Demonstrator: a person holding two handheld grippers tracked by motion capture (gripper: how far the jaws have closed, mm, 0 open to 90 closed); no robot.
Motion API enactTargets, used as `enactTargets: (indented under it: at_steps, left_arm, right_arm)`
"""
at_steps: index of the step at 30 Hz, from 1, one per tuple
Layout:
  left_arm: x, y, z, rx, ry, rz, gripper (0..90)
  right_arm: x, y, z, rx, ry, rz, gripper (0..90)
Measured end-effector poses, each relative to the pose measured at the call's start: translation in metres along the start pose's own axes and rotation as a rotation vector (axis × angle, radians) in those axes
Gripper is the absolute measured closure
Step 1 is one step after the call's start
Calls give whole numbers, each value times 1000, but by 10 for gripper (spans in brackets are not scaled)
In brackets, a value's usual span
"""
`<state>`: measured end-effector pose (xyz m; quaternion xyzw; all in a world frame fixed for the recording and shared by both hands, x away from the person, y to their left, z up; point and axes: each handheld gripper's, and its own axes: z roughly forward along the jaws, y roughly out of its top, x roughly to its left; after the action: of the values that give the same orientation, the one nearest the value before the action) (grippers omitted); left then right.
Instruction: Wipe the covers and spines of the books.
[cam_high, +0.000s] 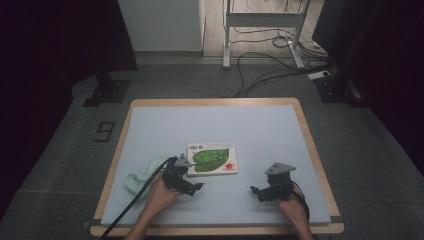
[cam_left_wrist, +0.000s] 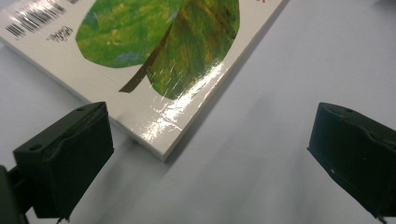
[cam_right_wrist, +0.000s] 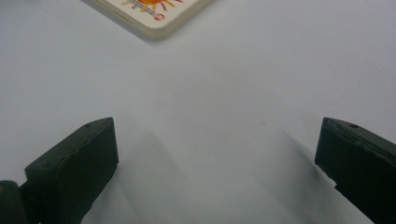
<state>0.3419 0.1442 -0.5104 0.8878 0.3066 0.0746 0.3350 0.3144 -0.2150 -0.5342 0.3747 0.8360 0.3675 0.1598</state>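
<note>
Right gripper (cam_right_wrist: 217, 163) jaws spread wide, nothing between them — just pale table surface (cam_right_wrist: 224, 93). Book (cam_right_wrist: 154, 14) corner lies beyond the jaws, well apart — orange sun print on its cover.

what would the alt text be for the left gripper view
A glossy board book with a big green leaf on its white cover lies flat on a pale blue table, one corner pointing toward the camera. The left gripper is open, its two black jaws wide apart at the bottom corners, the corner of the book lying between them, untouched.
</note>
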Motion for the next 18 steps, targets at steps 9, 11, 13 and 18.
enactTargets:
  at_steps: [9, 11, 13, 18]
  left_arm:
    - [3, -3, 9, 34, 25, -8, 0]
    - [3, -3, 11, 35, 29, -13, 0]
    - [4, -3, 12, 33, 31, -16, 0]
    - [7, -3, 13, 20, 37, -28, 0]
  right_arm:
    - [9, 25, 21, 7, 52, -55, 0]
    - [11, 31, 27, 11, 67, -70, 0]
    - [12, 38, 33, 20, 85, -87, 0]
    - [16, 53, 50, 33, 125, -119, 0]
